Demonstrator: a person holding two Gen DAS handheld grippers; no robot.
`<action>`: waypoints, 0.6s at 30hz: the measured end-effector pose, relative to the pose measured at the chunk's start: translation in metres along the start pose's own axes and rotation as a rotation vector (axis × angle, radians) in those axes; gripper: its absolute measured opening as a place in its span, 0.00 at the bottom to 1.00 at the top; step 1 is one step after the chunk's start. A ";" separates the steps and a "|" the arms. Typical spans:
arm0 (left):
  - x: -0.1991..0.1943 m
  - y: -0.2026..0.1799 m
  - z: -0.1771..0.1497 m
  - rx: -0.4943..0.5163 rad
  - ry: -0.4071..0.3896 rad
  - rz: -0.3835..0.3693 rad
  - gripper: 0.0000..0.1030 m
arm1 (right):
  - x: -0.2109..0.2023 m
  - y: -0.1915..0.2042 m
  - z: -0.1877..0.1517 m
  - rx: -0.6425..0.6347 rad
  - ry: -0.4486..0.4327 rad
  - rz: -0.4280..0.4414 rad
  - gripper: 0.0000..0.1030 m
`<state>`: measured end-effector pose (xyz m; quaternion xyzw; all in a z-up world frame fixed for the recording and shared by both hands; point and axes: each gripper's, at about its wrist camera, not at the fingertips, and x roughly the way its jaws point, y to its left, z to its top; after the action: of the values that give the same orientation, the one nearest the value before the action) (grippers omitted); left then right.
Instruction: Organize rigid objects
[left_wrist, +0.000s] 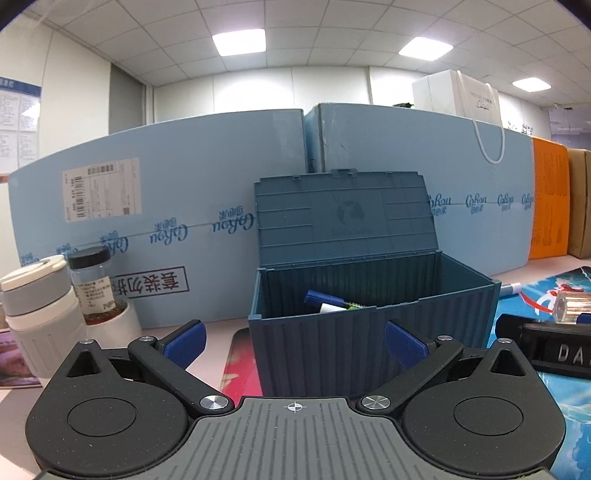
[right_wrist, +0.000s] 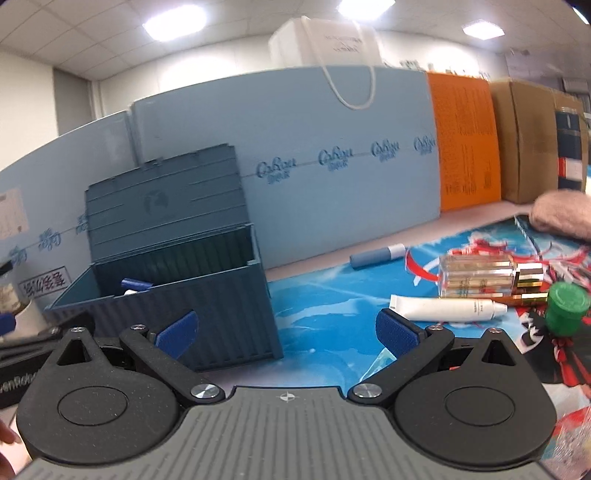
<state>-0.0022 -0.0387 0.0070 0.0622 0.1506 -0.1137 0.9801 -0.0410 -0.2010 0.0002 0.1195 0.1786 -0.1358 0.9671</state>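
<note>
Left wrist view: long light-blue cardboard cartons (left_wrist: 207, 206) form the backdrop, printed with a repeated script logo. In front sits the dark blue ribbed plastic storage box shaped like a shipping container (left_wrist: 369, 332), lid hinged upright against the cartons, interior exposed. Inside it: a blue-capped marker (left_wrist: 327, 297) and a white-and-green tube-like item (partly hidden by the front wall, can't identify further). Box stands on a blue printed desk mat (right_wrist: 332, 325).

Left gripper (left_wrist: 295, 345) has its blue-padded fingers spread wide, holding nothing, the box front between and just beyond them. Right gripper (right_wrist: 288, 330) likewise spread and empty, box just to its left.

Smaller items on the mat, right wrist view: clear rectangular glass perfume bottle with gold cap (right_wrist: 484, 275) lying on its side, white squeeze tube (right_wrist: 447, 309) touching or just in front of it, green round-capped plastic bottle (right_wrist: 565, 308) to the right, grey-blue marker with pale cap (right_wrist: 376, 255) near the cartons.

Left of the box: white-and-grey insulated cup (left_wrist: 40, 314), black-lidded clear spice jar (left_wrist: 94, 288) just beside it.
</note>
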 end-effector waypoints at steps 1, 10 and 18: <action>0.000 0.000 0.000 -0.001 0.009 -0.003 1.00 | -0.001 0.002 0.000 -0.011 0.001 0.009 1.00; -0.005 -0.003 -0.003 0.012 0.026 -0.008 1.00 | -0.008 0.000 0.002 -0.025 -0.026 0.025 1.00; -0.003 -0.002 -0.005 0.012 0.042 0.017 1.00 | -0.002 0.006 -0.002 -0.074 0.005 -0.009 1.00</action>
<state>-0.0072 -0.0395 0.0036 0.0719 0.1700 -0.1048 0.9772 -0.0417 -0.1946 0.0003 0.0832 0.1867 -0.1331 0.9698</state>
